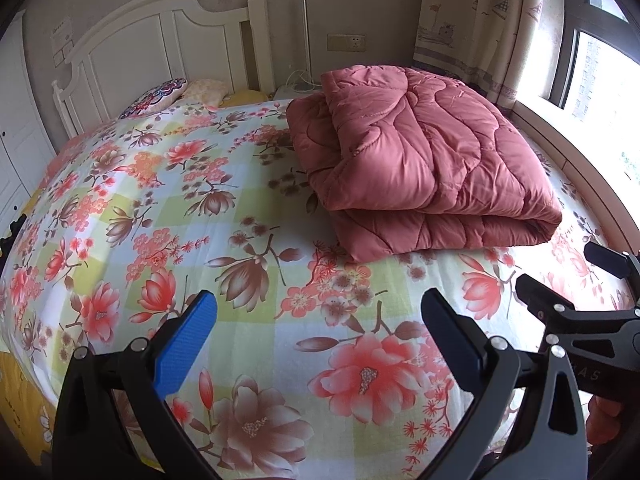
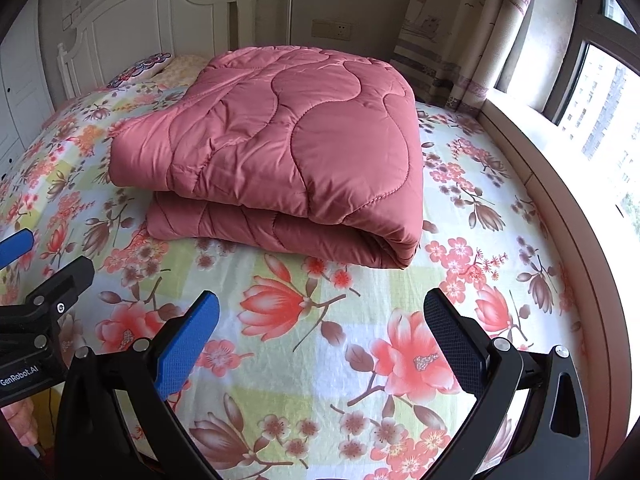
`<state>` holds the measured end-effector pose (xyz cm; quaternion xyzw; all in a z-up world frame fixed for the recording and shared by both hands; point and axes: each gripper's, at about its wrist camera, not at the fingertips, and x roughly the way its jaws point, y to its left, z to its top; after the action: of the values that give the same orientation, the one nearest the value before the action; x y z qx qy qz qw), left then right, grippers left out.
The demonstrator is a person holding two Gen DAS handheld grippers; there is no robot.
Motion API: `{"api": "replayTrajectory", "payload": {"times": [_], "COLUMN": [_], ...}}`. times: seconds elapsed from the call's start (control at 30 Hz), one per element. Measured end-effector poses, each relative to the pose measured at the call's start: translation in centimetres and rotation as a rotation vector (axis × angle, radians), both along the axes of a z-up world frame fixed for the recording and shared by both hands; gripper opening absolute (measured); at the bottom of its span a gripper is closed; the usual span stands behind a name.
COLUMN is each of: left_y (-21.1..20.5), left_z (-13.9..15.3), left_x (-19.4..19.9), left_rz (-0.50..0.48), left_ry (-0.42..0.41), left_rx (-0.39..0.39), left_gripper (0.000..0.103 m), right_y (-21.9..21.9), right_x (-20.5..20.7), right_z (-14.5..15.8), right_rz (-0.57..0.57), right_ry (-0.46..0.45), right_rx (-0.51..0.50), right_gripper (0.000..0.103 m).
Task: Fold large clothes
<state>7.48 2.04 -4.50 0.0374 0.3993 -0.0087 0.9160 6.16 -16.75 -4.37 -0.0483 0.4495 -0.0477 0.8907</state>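
A pink quilted comforter (image 1: 424,160) lies folded in a thick stack on the floral bedsheet (image 1: 248,320), toward the window side; it also shows in the right wrist view (image 2: 280,152). My left gripper (image 1: 320,316) is open and empty, hovering above the sheet in front of the comforter, apart from it. My right gripper (image 2: 322,316) is open and empty, just short of the comforter's near folded edge. The right gripper also shows at the right edge of the left wrist view (image 1: 560,276), and the left gripper at the left edge of the right wrist view (image 2: 40,264).
A white headboard (image 1: 160,40) and small pillows (image 1: 156,98) are at the far end of the bed. A curtain (image 1: 480,20) and window ledge (image 2: 560,184) run along the right side. A white wardrobe (image 1: 16,152) stands at the left.
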Motion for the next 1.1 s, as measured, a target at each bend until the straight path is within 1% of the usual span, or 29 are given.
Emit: {"api": "replayTrajectory", "payload": {"times": [0.17, 0.4, 0.53, 0.87, 1.1], "left_y": [-0.2, 0.9, 1.0, 0.6, 0.6], "left_z": [0.3, 0.6, 0.7, 2.2, 3.0], "left_x": [-0.1, -0.4, -1.1, -3.6, -4.5], "left_rz": [0.003, 0.045, 0.05, 0.039, 0.036], "left_ry": [-0.007, -0.016, -0.016, -0.067, -0.087], "left_rx": [0.005, 0.011, 0.016, 0.008, 0.004], "left_gripper": [0.101, 0.101, 0.101, 0.101, 0.101], "right_y": [0.3, 0.7, 1.0, 1.7, 2.2], "right_x": [-0.4, -1.3, -2.4, -4.9, -5.8], "right_z": [0.2, 0.5, 1.2, 3.3, 4.1], "right_rz": [0.013, 0.021, 0.03, 0.043, 0.062], "right_ry": [-0.001, -0.006, -0.026, -0.088, -0.111], "right_rx": [0.021, 0.03, 0.039, 0.031, 0.027], "right_gripper": [0.098, 0.098, 0.098, 0.098, 0.099]}}
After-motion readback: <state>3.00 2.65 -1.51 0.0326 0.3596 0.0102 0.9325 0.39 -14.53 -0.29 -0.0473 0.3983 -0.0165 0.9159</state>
